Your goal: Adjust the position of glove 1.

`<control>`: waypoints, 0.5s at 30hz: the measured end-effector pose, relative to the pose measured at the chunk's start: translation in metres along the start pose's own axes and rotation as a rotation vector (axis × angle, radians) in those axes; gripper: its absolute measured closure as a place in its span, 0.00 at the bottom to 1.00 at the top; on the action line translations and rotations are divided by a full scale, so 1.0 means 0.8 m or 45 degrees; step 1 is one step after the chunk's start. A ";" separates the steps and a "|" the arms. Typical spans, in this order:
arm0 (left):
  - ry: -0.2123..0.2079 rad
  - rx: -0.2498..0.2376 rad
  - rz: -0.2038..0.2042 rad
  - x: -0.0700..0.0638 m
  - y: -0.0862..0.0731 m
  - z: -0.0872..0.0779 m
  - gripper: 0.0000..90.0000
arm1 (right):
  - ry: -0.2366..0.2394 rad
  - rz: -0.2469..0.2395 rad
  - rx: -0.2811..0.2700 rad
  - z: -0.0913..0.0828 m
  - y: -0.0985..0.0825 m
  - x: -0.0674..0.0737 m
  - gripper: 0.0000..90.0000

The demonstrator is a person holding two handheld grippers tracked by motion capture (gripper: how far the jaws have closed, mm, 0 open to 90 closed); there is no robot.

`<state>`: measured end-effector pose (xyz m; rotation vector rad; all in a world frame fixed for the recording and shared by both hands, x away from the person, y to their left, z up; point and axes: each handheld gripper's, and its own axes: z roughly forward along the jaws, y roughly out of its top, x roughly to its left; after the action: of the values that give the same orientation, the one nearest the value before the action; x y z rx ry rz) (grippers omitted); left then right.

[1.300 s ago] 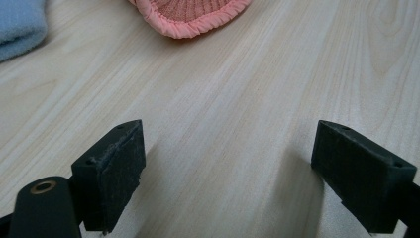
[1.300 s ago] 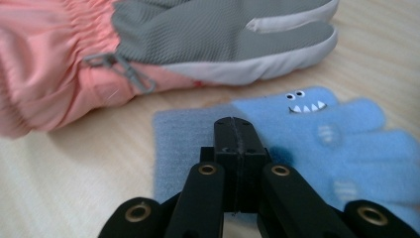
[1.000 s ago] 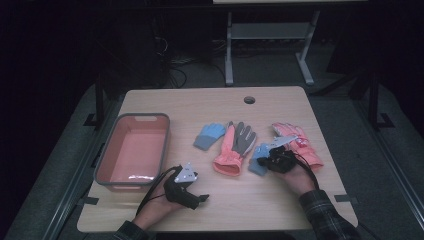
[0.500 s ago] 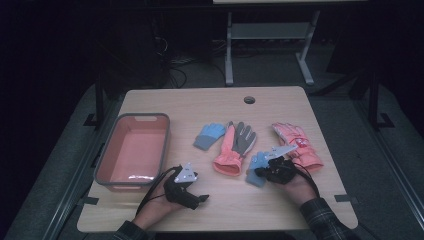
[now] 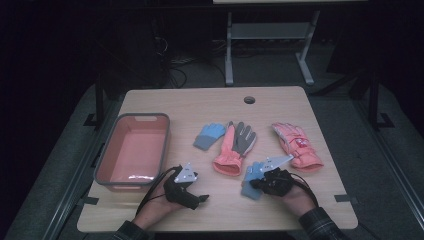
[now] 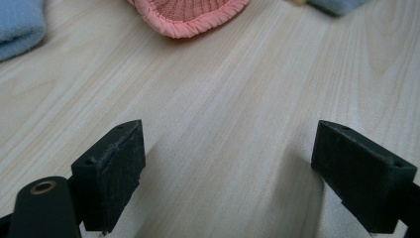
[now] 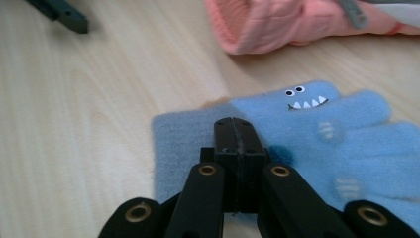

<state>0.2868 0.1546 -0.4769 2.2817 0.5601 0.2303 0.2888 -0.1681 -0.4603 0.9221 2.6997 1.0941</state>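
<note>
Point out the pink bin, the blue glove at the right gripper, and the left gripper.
pink bin [image 5: 159, 145]: high view, right rim.
blue glove [image 7: 317, 129]: right gripper view, palm.
left gripper [image 6: 225, 181]: left gripper view, between open jaws.

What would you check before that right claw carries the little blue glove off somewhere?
1. Right claw shut: ok.
2. Blue glove truly pinched: cannot tell; the tips lie on its cuff.
3. Left claw open, nothing between its jaws: ok.
4. Pink bin has room: ok.
5. Straight way to the bin free: not ok; the left claw rests between glove and bin.
6. Neighbouring coral glove apart from the blue one: ok.
</note>
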 end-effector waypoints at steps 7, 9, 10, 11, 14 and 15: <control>0.001 0.001 0.002 0.000 0.000 0.000 0.14 | 0.074 -0.035 0.008 0.004 -0.001 0.024 1.00; 0.000 0.000 0.001 0.000 0.000 0.000 0.14 | 0.064 -0.051 0.004 0.002 0.000 0.028 1.00; 0.001 -0.001 0.001 0.000 0.000 0.000 0.14 | 0.054 -0.060 -0.003 0.000 0.000 0.026 1.00; 0.001 -0.002 0.002 0.000 0.000 0.000 0.14 | 0.031 -0.049 0.001 -0.004 0.000 0.023 1.00; -0.001 0.002 0.003 0.000 -0.001 -0.001 0.14 | -0.013 -0.015 -0.032 -0.018 -0.006 0.005 1.00; -0.001 0.002 0.003 0.000 -0.001 -0.001 0.14 | -0.035 0.004 -0.029 -0.023 -0.009 -0.002 1.00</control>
<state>0.2862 0.1551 -0.4768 2.2843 0.5572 0.2307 0.2810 -0.1840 -0.4515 0.9312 2.6592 1.1027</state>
